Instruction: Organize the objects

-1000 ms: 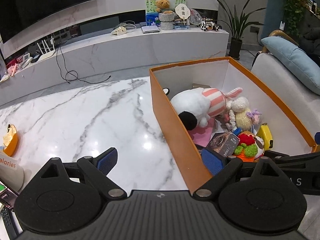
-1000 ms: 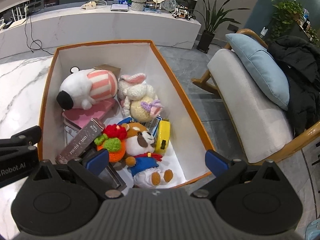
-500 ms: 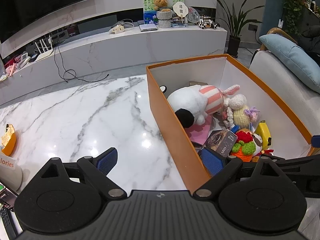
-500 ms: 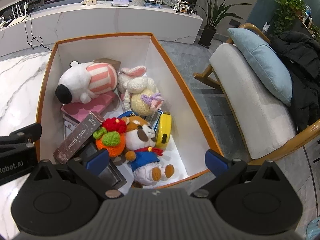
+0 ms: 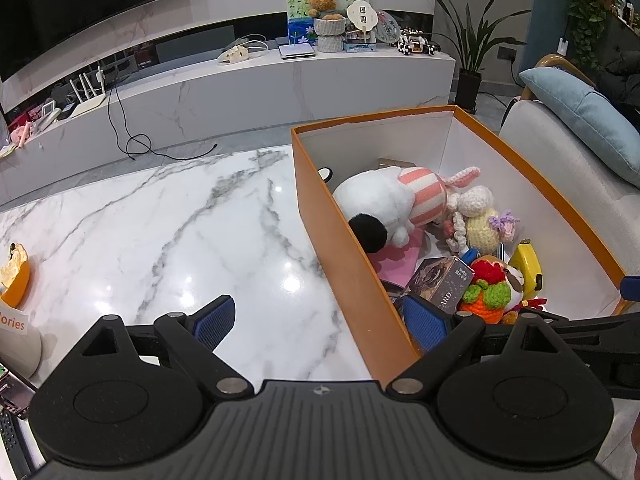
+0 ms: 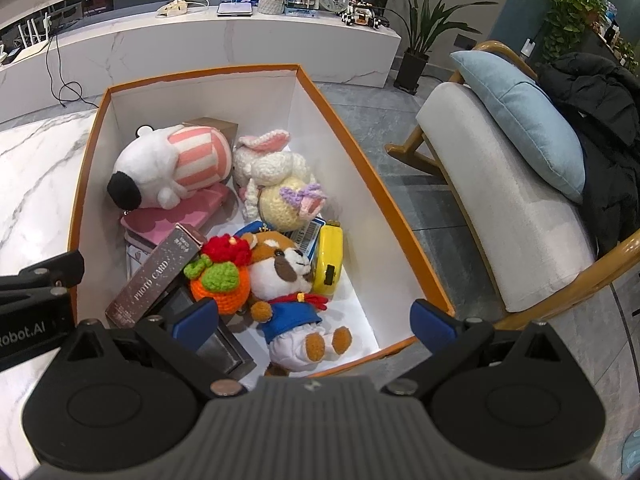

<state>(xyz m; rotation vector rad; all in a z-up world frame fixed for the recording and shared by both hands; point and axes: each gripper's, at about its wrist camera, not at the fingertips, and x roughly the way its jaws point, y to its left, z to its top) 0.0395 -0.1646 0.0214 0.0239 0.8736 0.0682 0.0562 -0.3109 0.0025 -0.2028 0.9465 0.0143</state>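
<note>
An orange box (image 6: 400, 224) with white inner walls stands on the marble table (image 5: 160, 240); it also shows in the left wrist view (image 5: 340, 264). Inside lie a white plush with pink stripes (image 6: 172, 164), a crocheted rabbit (image 6: 272, 164), a brown-and-white plush dog in blue (image 6: 288, 280), an orange crocheted toy (image 6: 220, 280), a yellow tape measure (image 6: 330, 260) and a dark "PHOTO CARD" box (image 6: 156, 276). My right gripper (image 6: 314, 322) is open and empty above the box's near end. My left gripper (image 5: 320, 320) is open and empty, straddling the box's left wall.
A white armchair (image 6: 508, 220) with a blue cushion (image 6: 524, 116) stands right of the box. A long marble console (image 5: 240, 88) with small items runs behind the table. An orange item (image 5: 14, 276) and a paper label sit at the table's left edge.
Both grippers have drawn back and risen a little from the box; the box and toys look smaller and farther. Nothing was picked up or released.
</note>
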